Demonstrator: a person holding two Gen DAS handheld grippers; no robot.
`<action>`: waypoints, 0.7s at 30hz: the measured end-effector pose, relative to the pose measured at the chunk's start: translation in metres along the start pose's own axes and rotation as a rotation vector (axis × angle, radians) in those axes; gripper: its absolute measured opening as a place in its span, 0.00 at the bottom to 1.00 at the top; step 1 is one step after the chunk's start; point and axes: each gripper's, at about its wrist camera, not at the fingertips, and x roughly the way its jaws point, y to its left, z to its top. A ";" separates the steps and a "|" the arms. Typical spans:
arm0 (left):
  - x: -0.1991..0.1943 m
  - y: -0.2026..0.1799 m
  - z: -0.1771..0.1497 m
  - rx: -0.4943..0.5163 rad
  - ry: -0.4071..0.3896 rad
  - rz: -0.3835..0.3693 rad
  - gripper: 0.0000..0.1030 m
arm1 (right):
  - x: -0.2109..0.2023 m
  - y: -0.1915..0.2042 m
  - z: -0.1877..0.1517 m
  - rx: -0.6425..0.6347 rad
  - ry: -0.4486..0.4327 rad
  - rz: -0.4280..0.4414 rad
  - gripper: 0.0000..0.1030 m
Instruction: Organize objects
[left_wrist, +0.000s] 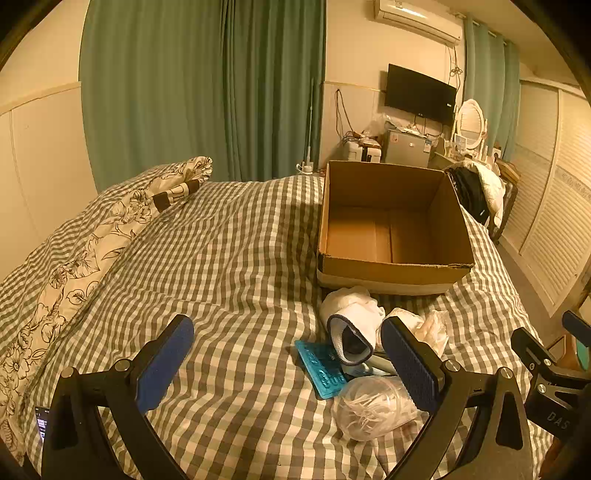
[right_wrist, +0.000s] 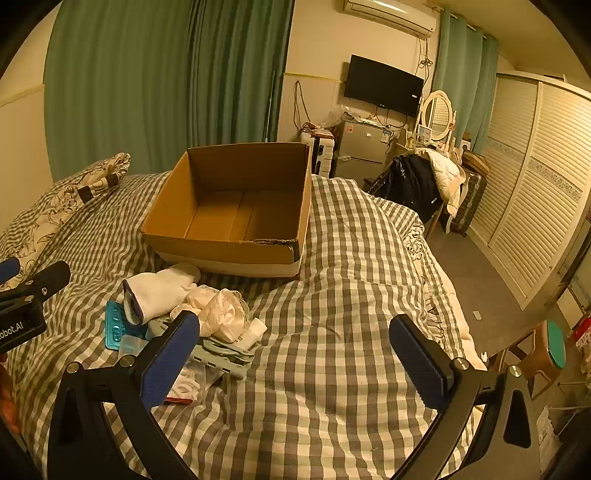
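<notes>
Walls: cream, with green curtains hanging full length.
Far wall: black television mounted below an air conditioner.
Furniture: small fridge, oval vanity mirror, louvred wardrobe doors.
Bed: grey gingham duvet.
Light: warm, dim.

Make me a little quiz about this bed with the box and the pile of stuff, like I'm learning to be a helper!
1. True or false: the cardboard box has something in it.
2. Which lies nearest the box: A) white sock B) teal blister pack C) bag of white loops?
3. Fill in: both the left gripper and the right gripper are ___.

Key: 1 false, it is empty. 2 A. 3 open, holding nothing.
</notes>
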 end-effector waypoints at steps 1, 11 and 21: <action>0.000 0.001 0.000 -0.001 0.000 0.000 1.00 | 0.000 0.000 0.000 0.000 0.001 0.000 1.00; 0.003 0.001 -0.002 -0.003 0.003 0.002 1.00 | 0.000 0.000 -0.001 -0.001 -0.003 0.001 1.00; 0.003 -0.001 -0.002 0.001 0.006 -0.002 1.00 | 0.000 0.000 -0.001 -0.002 -0.002 0.001 1.00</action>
